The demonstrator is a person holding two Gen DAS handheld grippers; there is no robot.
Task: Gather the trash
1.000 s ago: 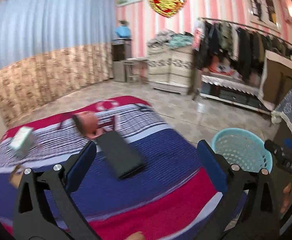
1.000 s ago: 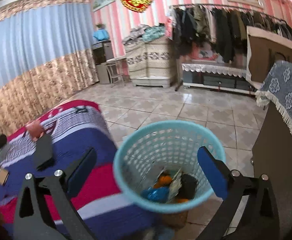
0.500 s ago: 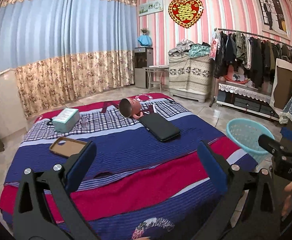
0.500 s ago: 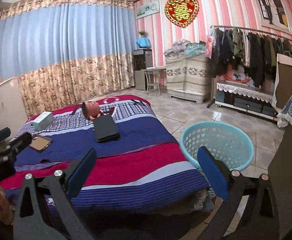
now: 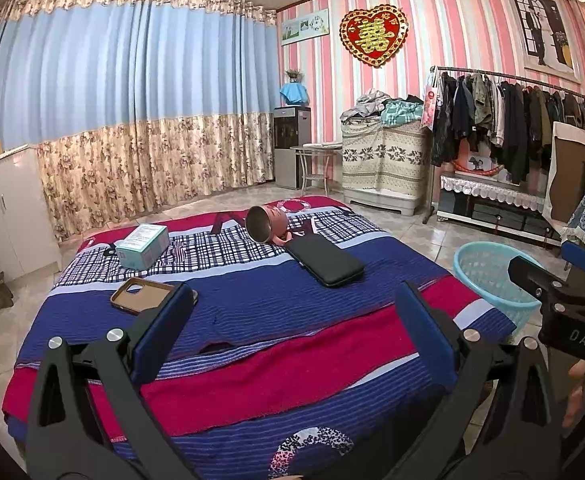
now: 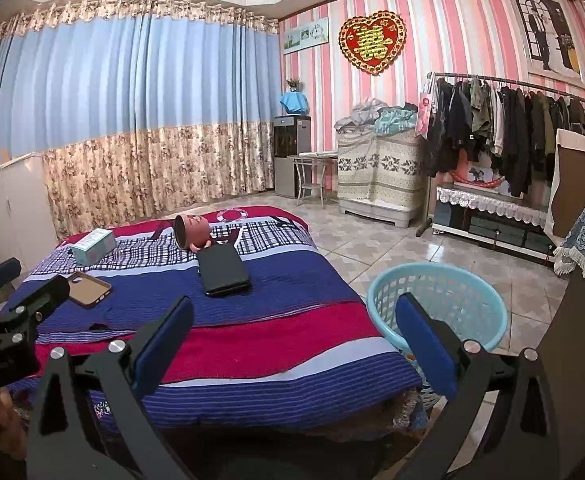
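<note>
A light-blue plastic basket (image 6: 438, 306) stands on the tiled floor by the bed's right corner; the left wrist view shows the basket (image 5: 488, 276) at the right. My left gripper (image 5: 292, 328) is open and empty, held back from the bed's near edge. My right gripper (image 6: 292, 340) is open and empty too, between the bed and the basket. On the striped blanket (image 5: 252, 320) lie a brown phone case (image 5: 144, 294), a teal box (image 5: 142, 246), a pink mug (image 5: 266, 224) on its side and a black flat case (image 5: 326, 260). The basket's contents are hidden.
A floor-length curtain (image 5: 132, 120) covers the far wall. A clothes rack (image 5: 512, 120) and a low covered shelf (image 5: 488, 200) line the right wall. A covered cabinet (image 5: 380, 160), a small table (image 5: 316, 160) and a dispenser (image 5: 292, 140) stand at the back. White cupboards (image 5: 4, 220) are at the left.
Both grippers have pulled back and up from the basket and the bed, so the whole bed has come into view. The right gripper no longer looks down into the basket. Both stay open.
</note>
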